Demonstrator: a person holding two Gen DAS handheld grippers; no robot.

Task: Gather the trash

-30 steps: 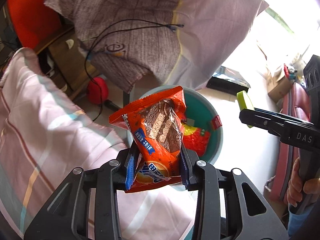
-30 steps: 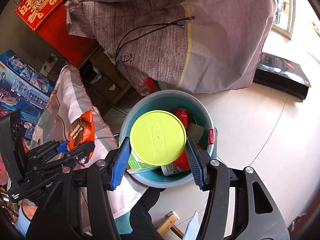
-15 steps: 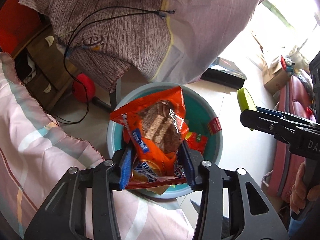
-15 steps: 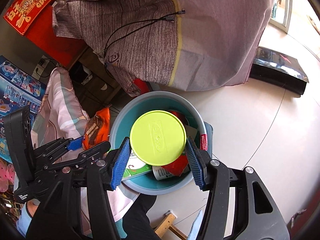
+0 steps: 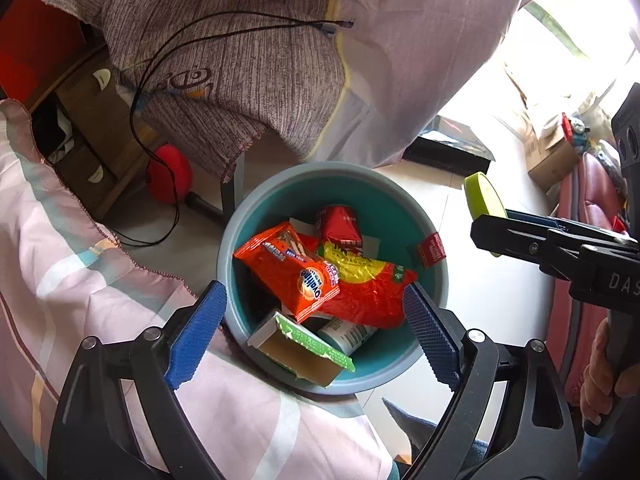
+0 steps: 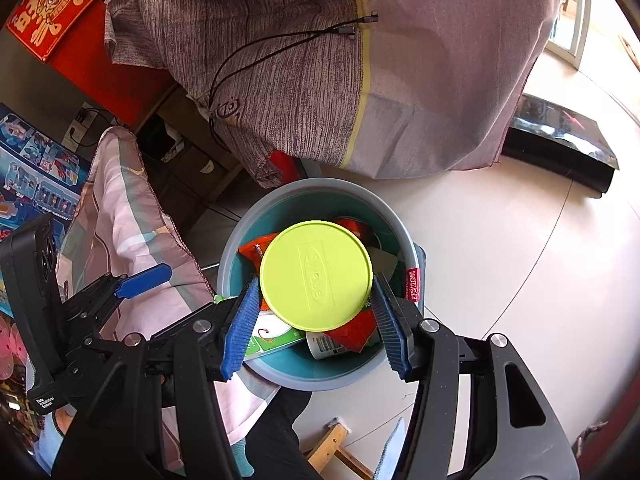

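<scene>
Left gripper [image 5: 312, 316] jaws, just opened, stand empty over the bin [image 5: 400, 200]; right gripper [image 6: 314, 320] clamps the green lid [image 6: 316, 274] flat, directly above the bin below its fingertips.

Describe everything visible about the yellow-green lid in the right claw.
The yellow-green lid is a flat round disc, apparently smooth plastic, with an embossed rectangle and an oval logo at its centre and a thin rim. The right claw is shut on it, the blue ribbed pads pressing opposite edges. It is held face toward the camera, above the open teal bin, covering part of the wrappers inside. The left wrist view shows it edge-on, beside the bin. Only the pads touch it.
</scene>
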